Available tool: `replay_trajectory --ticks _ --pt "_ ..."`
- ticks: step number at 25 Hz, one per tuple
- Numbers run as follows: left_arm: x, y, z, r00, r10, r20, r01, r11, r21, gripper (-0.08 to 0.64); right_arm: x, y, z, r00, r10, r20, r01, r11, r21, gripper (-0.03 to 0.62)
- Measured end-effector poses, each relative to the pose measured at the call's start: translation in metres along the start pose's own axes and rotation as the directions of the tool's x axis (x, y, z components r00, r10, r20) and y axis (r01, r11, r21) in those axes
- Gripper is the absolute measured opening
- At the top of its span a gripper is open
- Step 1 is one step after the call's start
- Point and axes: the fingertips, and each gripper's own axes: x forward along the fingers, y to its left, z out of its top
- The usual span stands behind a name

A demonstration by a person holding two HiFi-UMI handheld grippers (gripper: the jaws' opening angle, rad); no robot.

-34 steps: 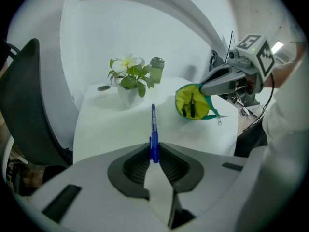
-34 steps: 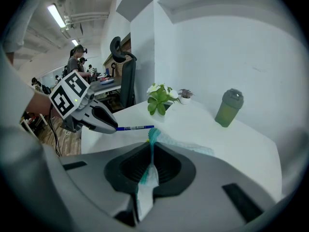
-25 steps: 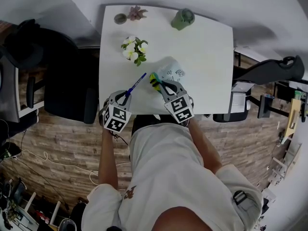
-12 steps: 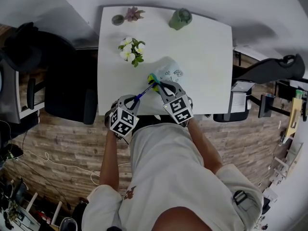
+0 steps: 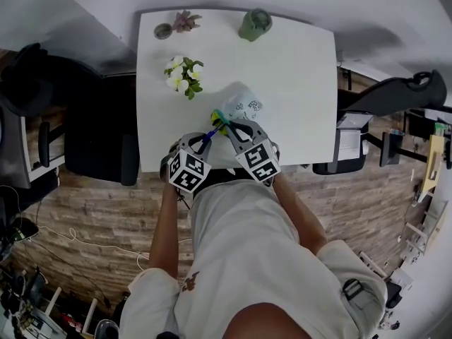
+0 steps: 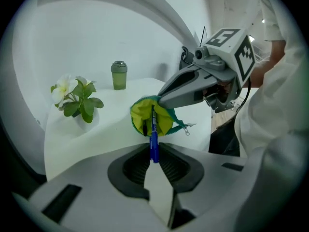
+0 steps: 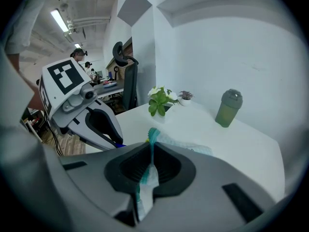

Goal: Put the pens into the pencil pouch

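My left gripper (image 6: 153,154) is shut on a blue pen (image 6: 153,140). The pen's front end reaches into the open mouth of the pencil pouch (image 6: 163,121), whose lining is yellow. A dark pen (image 6: 144,126) lies inside it. My right gripper (image 7: 150,151) is shut on the pouch's teal zipper edge (image 7: 151,138) and holds the mouth up. In the head view both grippers meet near the table's front edge: the left gripper (image 5: 203,142), the right gripper (image 5: 229,126), the white patterned pouch (image 5: 244,106) beyond them.
A small plant with white flowers (image 5: 181,75) stands left of the pouch. A green bottle (image 5: 253,24), a succulent (image 5: 185,21) and a small grey pot (image 5: 163,30) line the white table's (image 5: 296,83) far edge. A black chair (image 5: 92,129) stands at the left.
My left gripper has carried the blue pen to the right, from beside the pouch to its mouth, and the pen's front end is now inside. The right gripper has kept still.
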Motion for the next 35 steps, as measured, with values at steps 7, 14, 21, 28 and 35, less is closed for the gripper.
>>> replay_trajectory --ticks 7,14,21,28,35 --pt "0.015 -0.003 0.018 1.0 -0.003 0.014 0.003 1.0 -0.005 0.054 -0.004 0.002 0.0 1.0 0.004 0.004 -0.004 1.0 -0.001 0.023" --pt "0.03 -0.003 0.035 0.999 0.006 0.052 -0.004 0.999 -0.044 0.054 -0.006 0.003 -0.003 1.0 0.004 0.003 -0.004 1.0 0.003 0.023" --pt "0.049 -0.005 0.044 0.994 0.005 0.108 0.006 0.995 -0.101 0.054 -0.007 -0.002 -0.005 1.0 -0.005 0.007 0.005 1.0 0.019 0.023" --pt "0.063 -0.003 0.043 0.99 0.002 0.141 0.013 0.994 -0.109 0.057 -0.004 -0.004 -0.01 1.0 -0.006 0.003 0.006 0.999 0.036 0.023" --pt "0.061 0.001 0.039 0.989 0.029 0.143 -0.013 0.993 -0.115 0.088 0.001 -0.004 -0.012 1.0 -0.012 -0.005 0.012 0.999 0.031 0.028"
